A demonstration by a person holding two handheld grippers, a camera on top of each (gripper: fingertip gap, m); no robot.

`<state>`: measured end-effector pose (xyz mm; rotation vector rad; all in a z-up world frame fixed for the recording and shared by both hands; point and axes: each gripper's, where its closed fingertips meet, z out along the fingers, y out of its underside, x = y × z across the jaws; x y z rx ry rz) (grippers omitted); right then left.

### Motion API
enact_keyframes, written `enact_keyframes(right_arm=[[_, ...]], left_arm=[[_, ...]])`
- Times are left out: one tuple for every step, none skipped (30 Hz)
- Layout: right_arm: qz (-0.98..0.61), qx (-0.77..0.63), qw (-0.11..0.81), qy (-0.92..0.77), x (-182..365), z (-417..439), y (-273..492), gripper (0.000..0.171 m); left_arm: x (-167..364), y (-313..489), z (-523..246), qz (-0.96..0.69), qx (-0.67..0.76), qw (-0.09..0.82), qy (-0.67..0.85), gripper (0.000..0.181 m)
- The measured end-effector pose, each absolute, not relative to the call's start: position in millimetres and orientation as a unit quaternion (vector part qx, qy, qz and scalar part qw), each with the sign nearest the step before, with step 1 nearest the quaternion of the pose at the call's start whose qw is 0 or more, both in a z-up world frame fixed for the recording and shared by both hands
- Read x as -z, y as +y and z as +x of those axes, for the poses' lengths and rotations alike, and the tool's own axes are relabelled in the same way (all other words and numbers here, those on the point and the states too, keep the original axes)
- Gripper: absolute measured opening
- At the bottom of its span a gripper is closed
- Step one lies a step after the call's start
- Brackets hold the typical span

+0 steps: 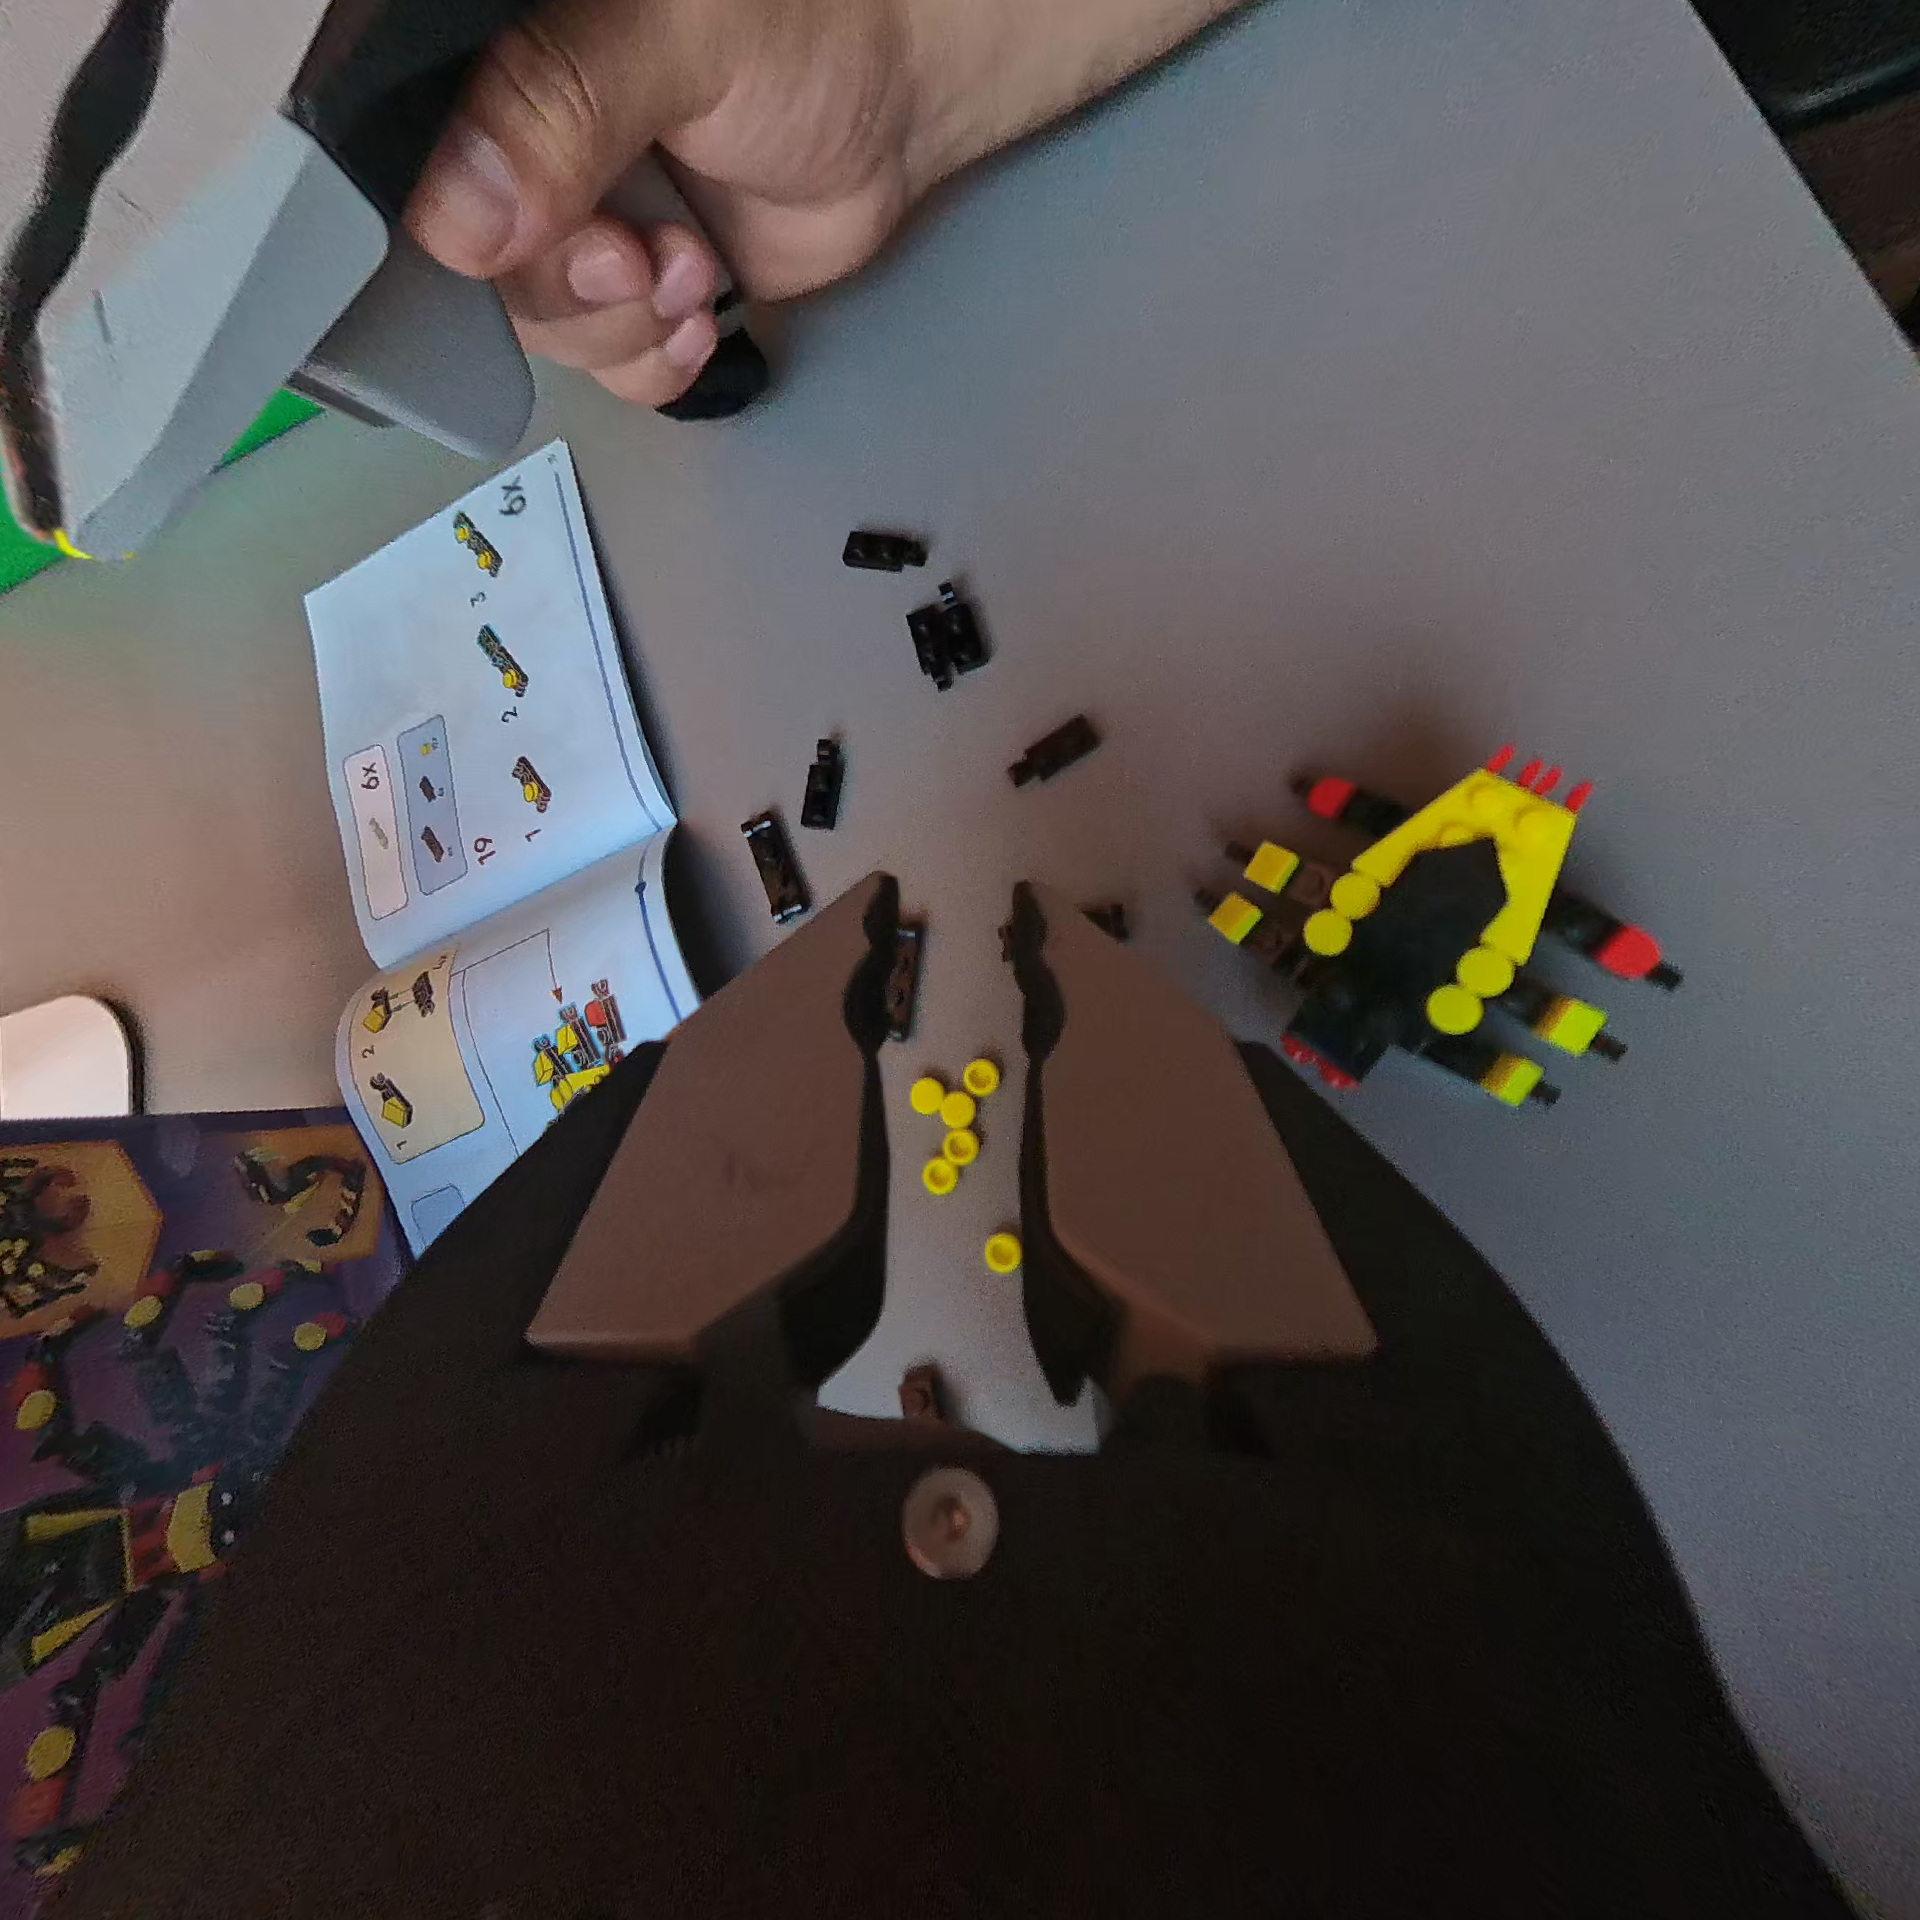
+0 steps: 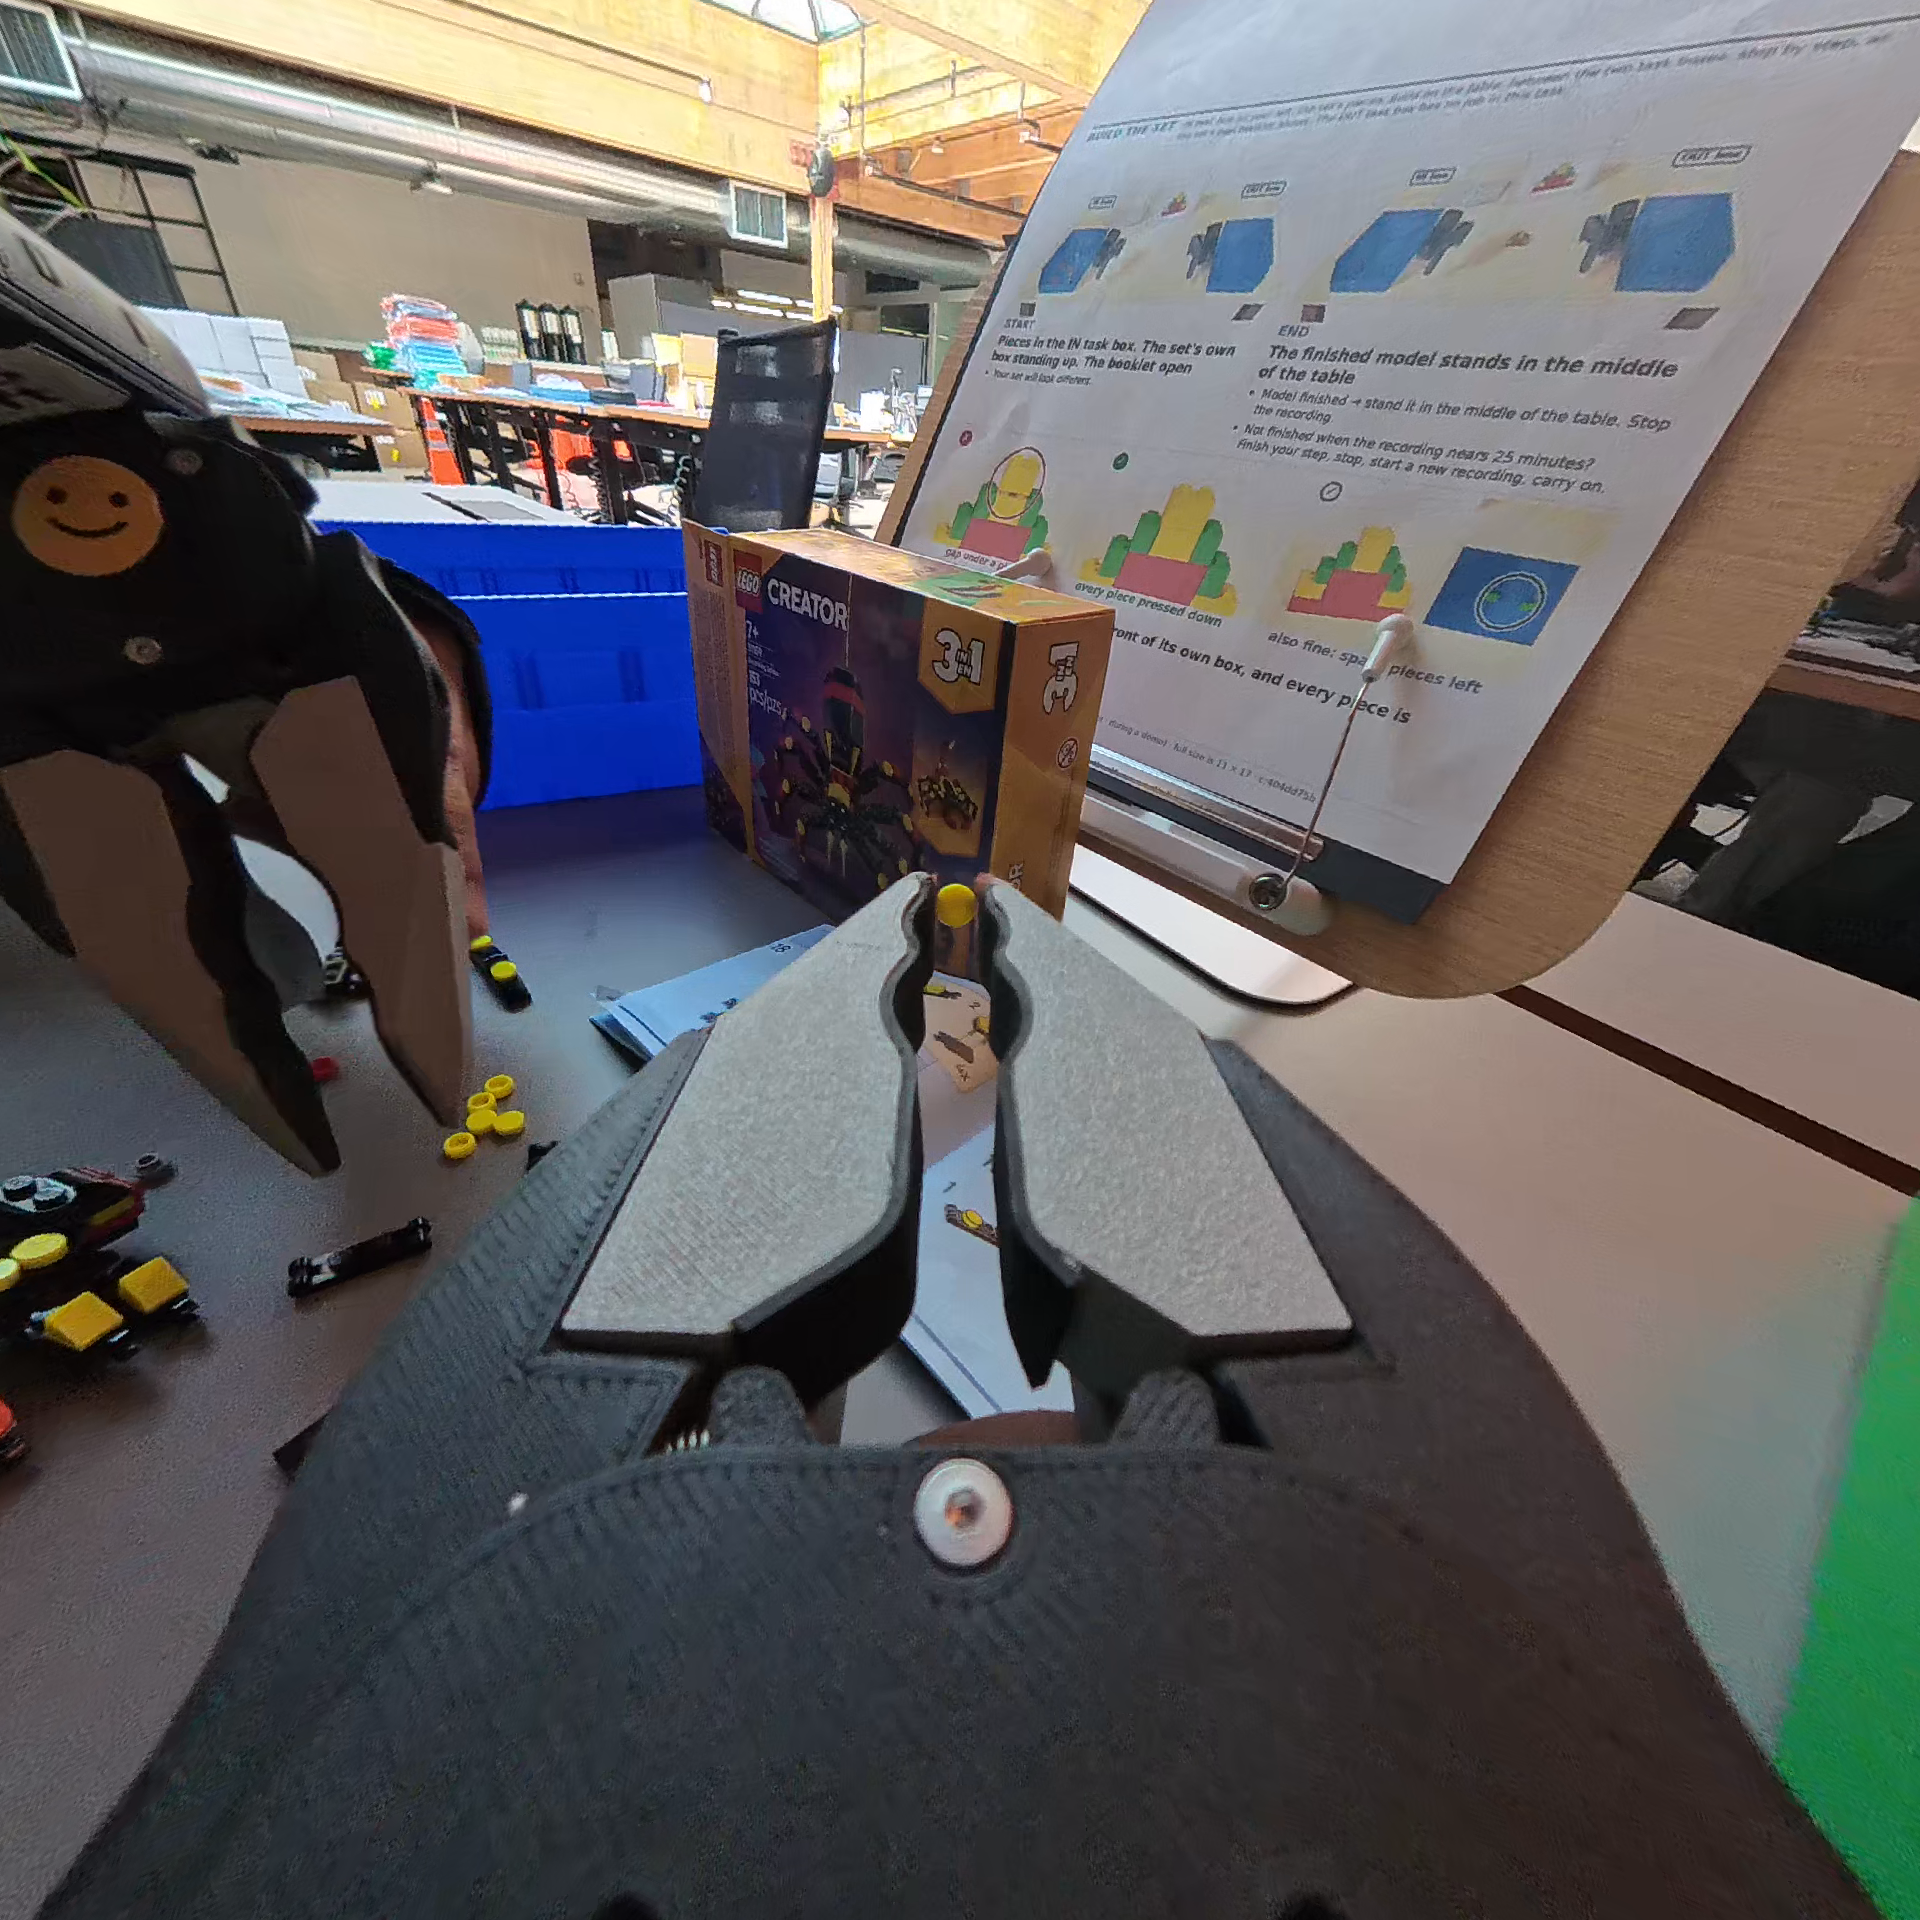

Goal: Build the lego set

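right hand-held gripper (image 2: 954,906): nearly closed, pinching one yellow round stud (image 2: 955,902) at the very fingertips; raised above the open instruction booklet (image 2: 681,1013), clear of the worktop (image 2: 1558,1091).
left hand-held gripper (image 1: 951,904): spread, holding nothing; tips low over the loose parts, contact with the worktop not readable.
between left fingers: cluster of yellow round studs (image 1: 956,1122) on the worktop, untouched.
just beyond left tips: several small black clip pieces (image 1: 945,634), scattered, unassembled.
spider body (image 1: 1444,925): partly built, yellow and black with red tips, lying right of the left hand-held gripper, no full legs attached.
progress: judged roughly midway; leg sub-assemblies pending, most studs and black pieces unused.
set box (image 2: 894,717): standing behind the booklet.
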<state>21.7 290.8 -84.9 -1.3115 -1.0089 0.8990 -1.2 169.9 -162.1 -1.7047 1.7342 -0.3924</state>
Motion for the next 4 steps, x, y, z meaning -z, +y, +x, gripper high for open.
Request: enact_keyframes(right_arm=[[-0.564,-0.388,0.586,-0.433,86,21,291,0.003],[-0.565,-0.389,0.584,-0.434,87,20,290,0.003],[-0.565,-0.389,0.582,-0.436,88,19,290,0.003],[-0.566,-0.388,0.58,-0.439,89,17,289,0.004]], left_arm=[[165,170,-4,-0.647,0.152,0.327,0.672,0.023],[169,165,-5,-0.639,0.166,0.315,0.681,0.026],[172,157,-3,-0.631,0.193,0.298,0.689,0.035],[175,150,-1,-0.626,0.217,0.284,0.694,0.046]])
